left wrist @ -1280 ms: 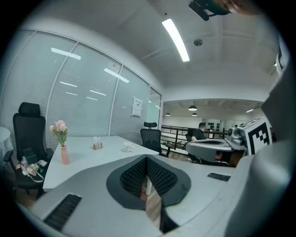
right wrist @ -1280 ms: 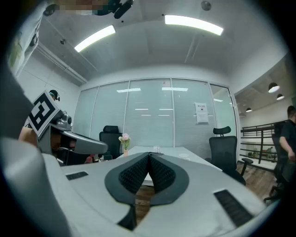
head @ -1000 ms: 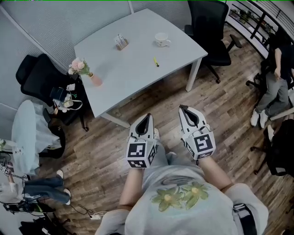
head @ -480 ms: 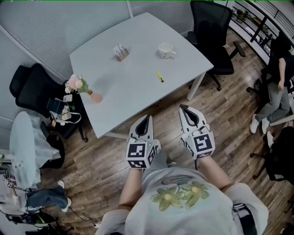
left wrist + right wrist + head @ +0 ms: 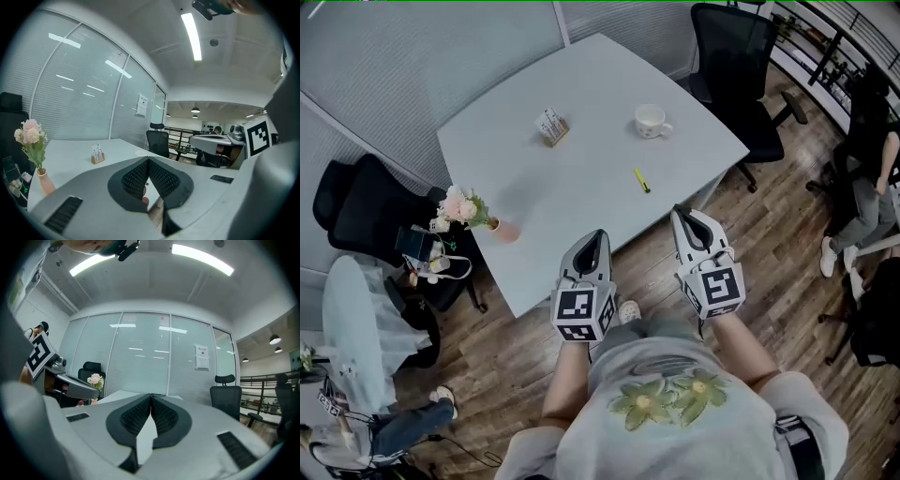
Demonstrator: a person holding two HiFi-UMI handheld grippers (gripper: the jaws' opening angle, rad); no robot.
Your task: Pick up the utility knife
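The utility knife, small and yellow, lies on the white table near its front right edge. My left gripper is held out over the table's front edge, jaws closed tip to tip with nothing between them. The right gripper is beside it, also shut and empty, its tip a short way below and right of the knife. In the left gripper view the jaws meet in front of the table top. In the right gripper view the jaws also meet; the knife is hidden in both gripper views.
A white cup and a small card holder stand further back on the table, and a vase of pink flowers at its left corner. Black office chairs flank it. A person sits at far right. Wooden floor lies below.
The table and knife have come closer and shifted down and right in the head view as I walk toward them. Both grippers stay shut and side by side.
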